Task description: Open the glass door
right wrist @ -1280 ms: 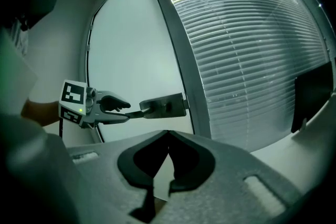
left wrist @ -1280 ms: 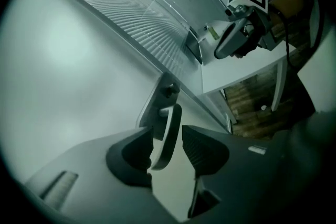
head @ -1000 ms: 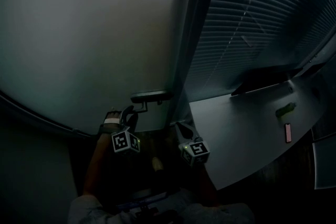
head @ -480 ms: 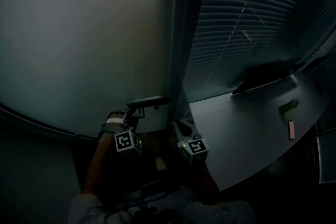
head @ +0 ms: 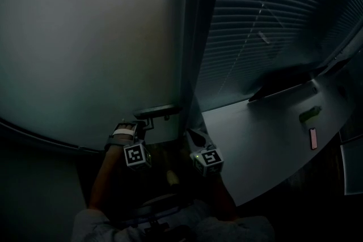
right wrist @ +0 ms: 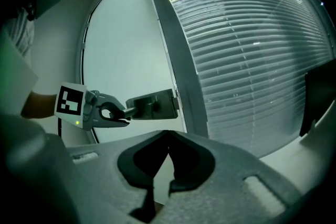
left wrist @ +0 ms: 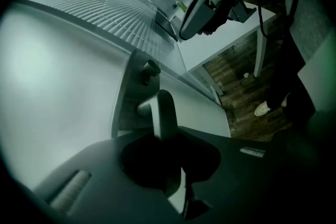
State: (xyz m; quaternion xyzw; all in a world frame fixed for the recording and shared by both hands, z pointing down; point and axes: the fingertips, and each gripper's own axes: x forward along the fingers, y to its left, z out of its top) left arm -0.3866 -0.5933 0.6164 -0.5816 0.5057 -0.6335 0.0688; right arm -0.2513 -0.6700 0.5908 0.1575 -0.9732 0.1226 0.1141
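1. The left gripper (right wrist: pixel 124 114) is at the free end of the lever handle (left wrist: pixel 164 110). Its jaws are closing with the lever bar between them, and in the right gripper view they look clamped on the tip.
2. The handle sits low on the frosted glass door (head: pixel 85 42), right at the door's edge beside the dark frame post (head: pixel 195 37).
3. Key relation: the lever's long axis runs level along the door face. Its pivot is at the frame side and its free end points toward the left gripper.
4. The right gripper (head: pixel 194 136) is just beside the frame, off the handle. Its jaws are drawn together on nothing.
5. The left hand is the working hand.
6. Judgement: the next move is to rotate the free end down about the pivot, then swing the door.
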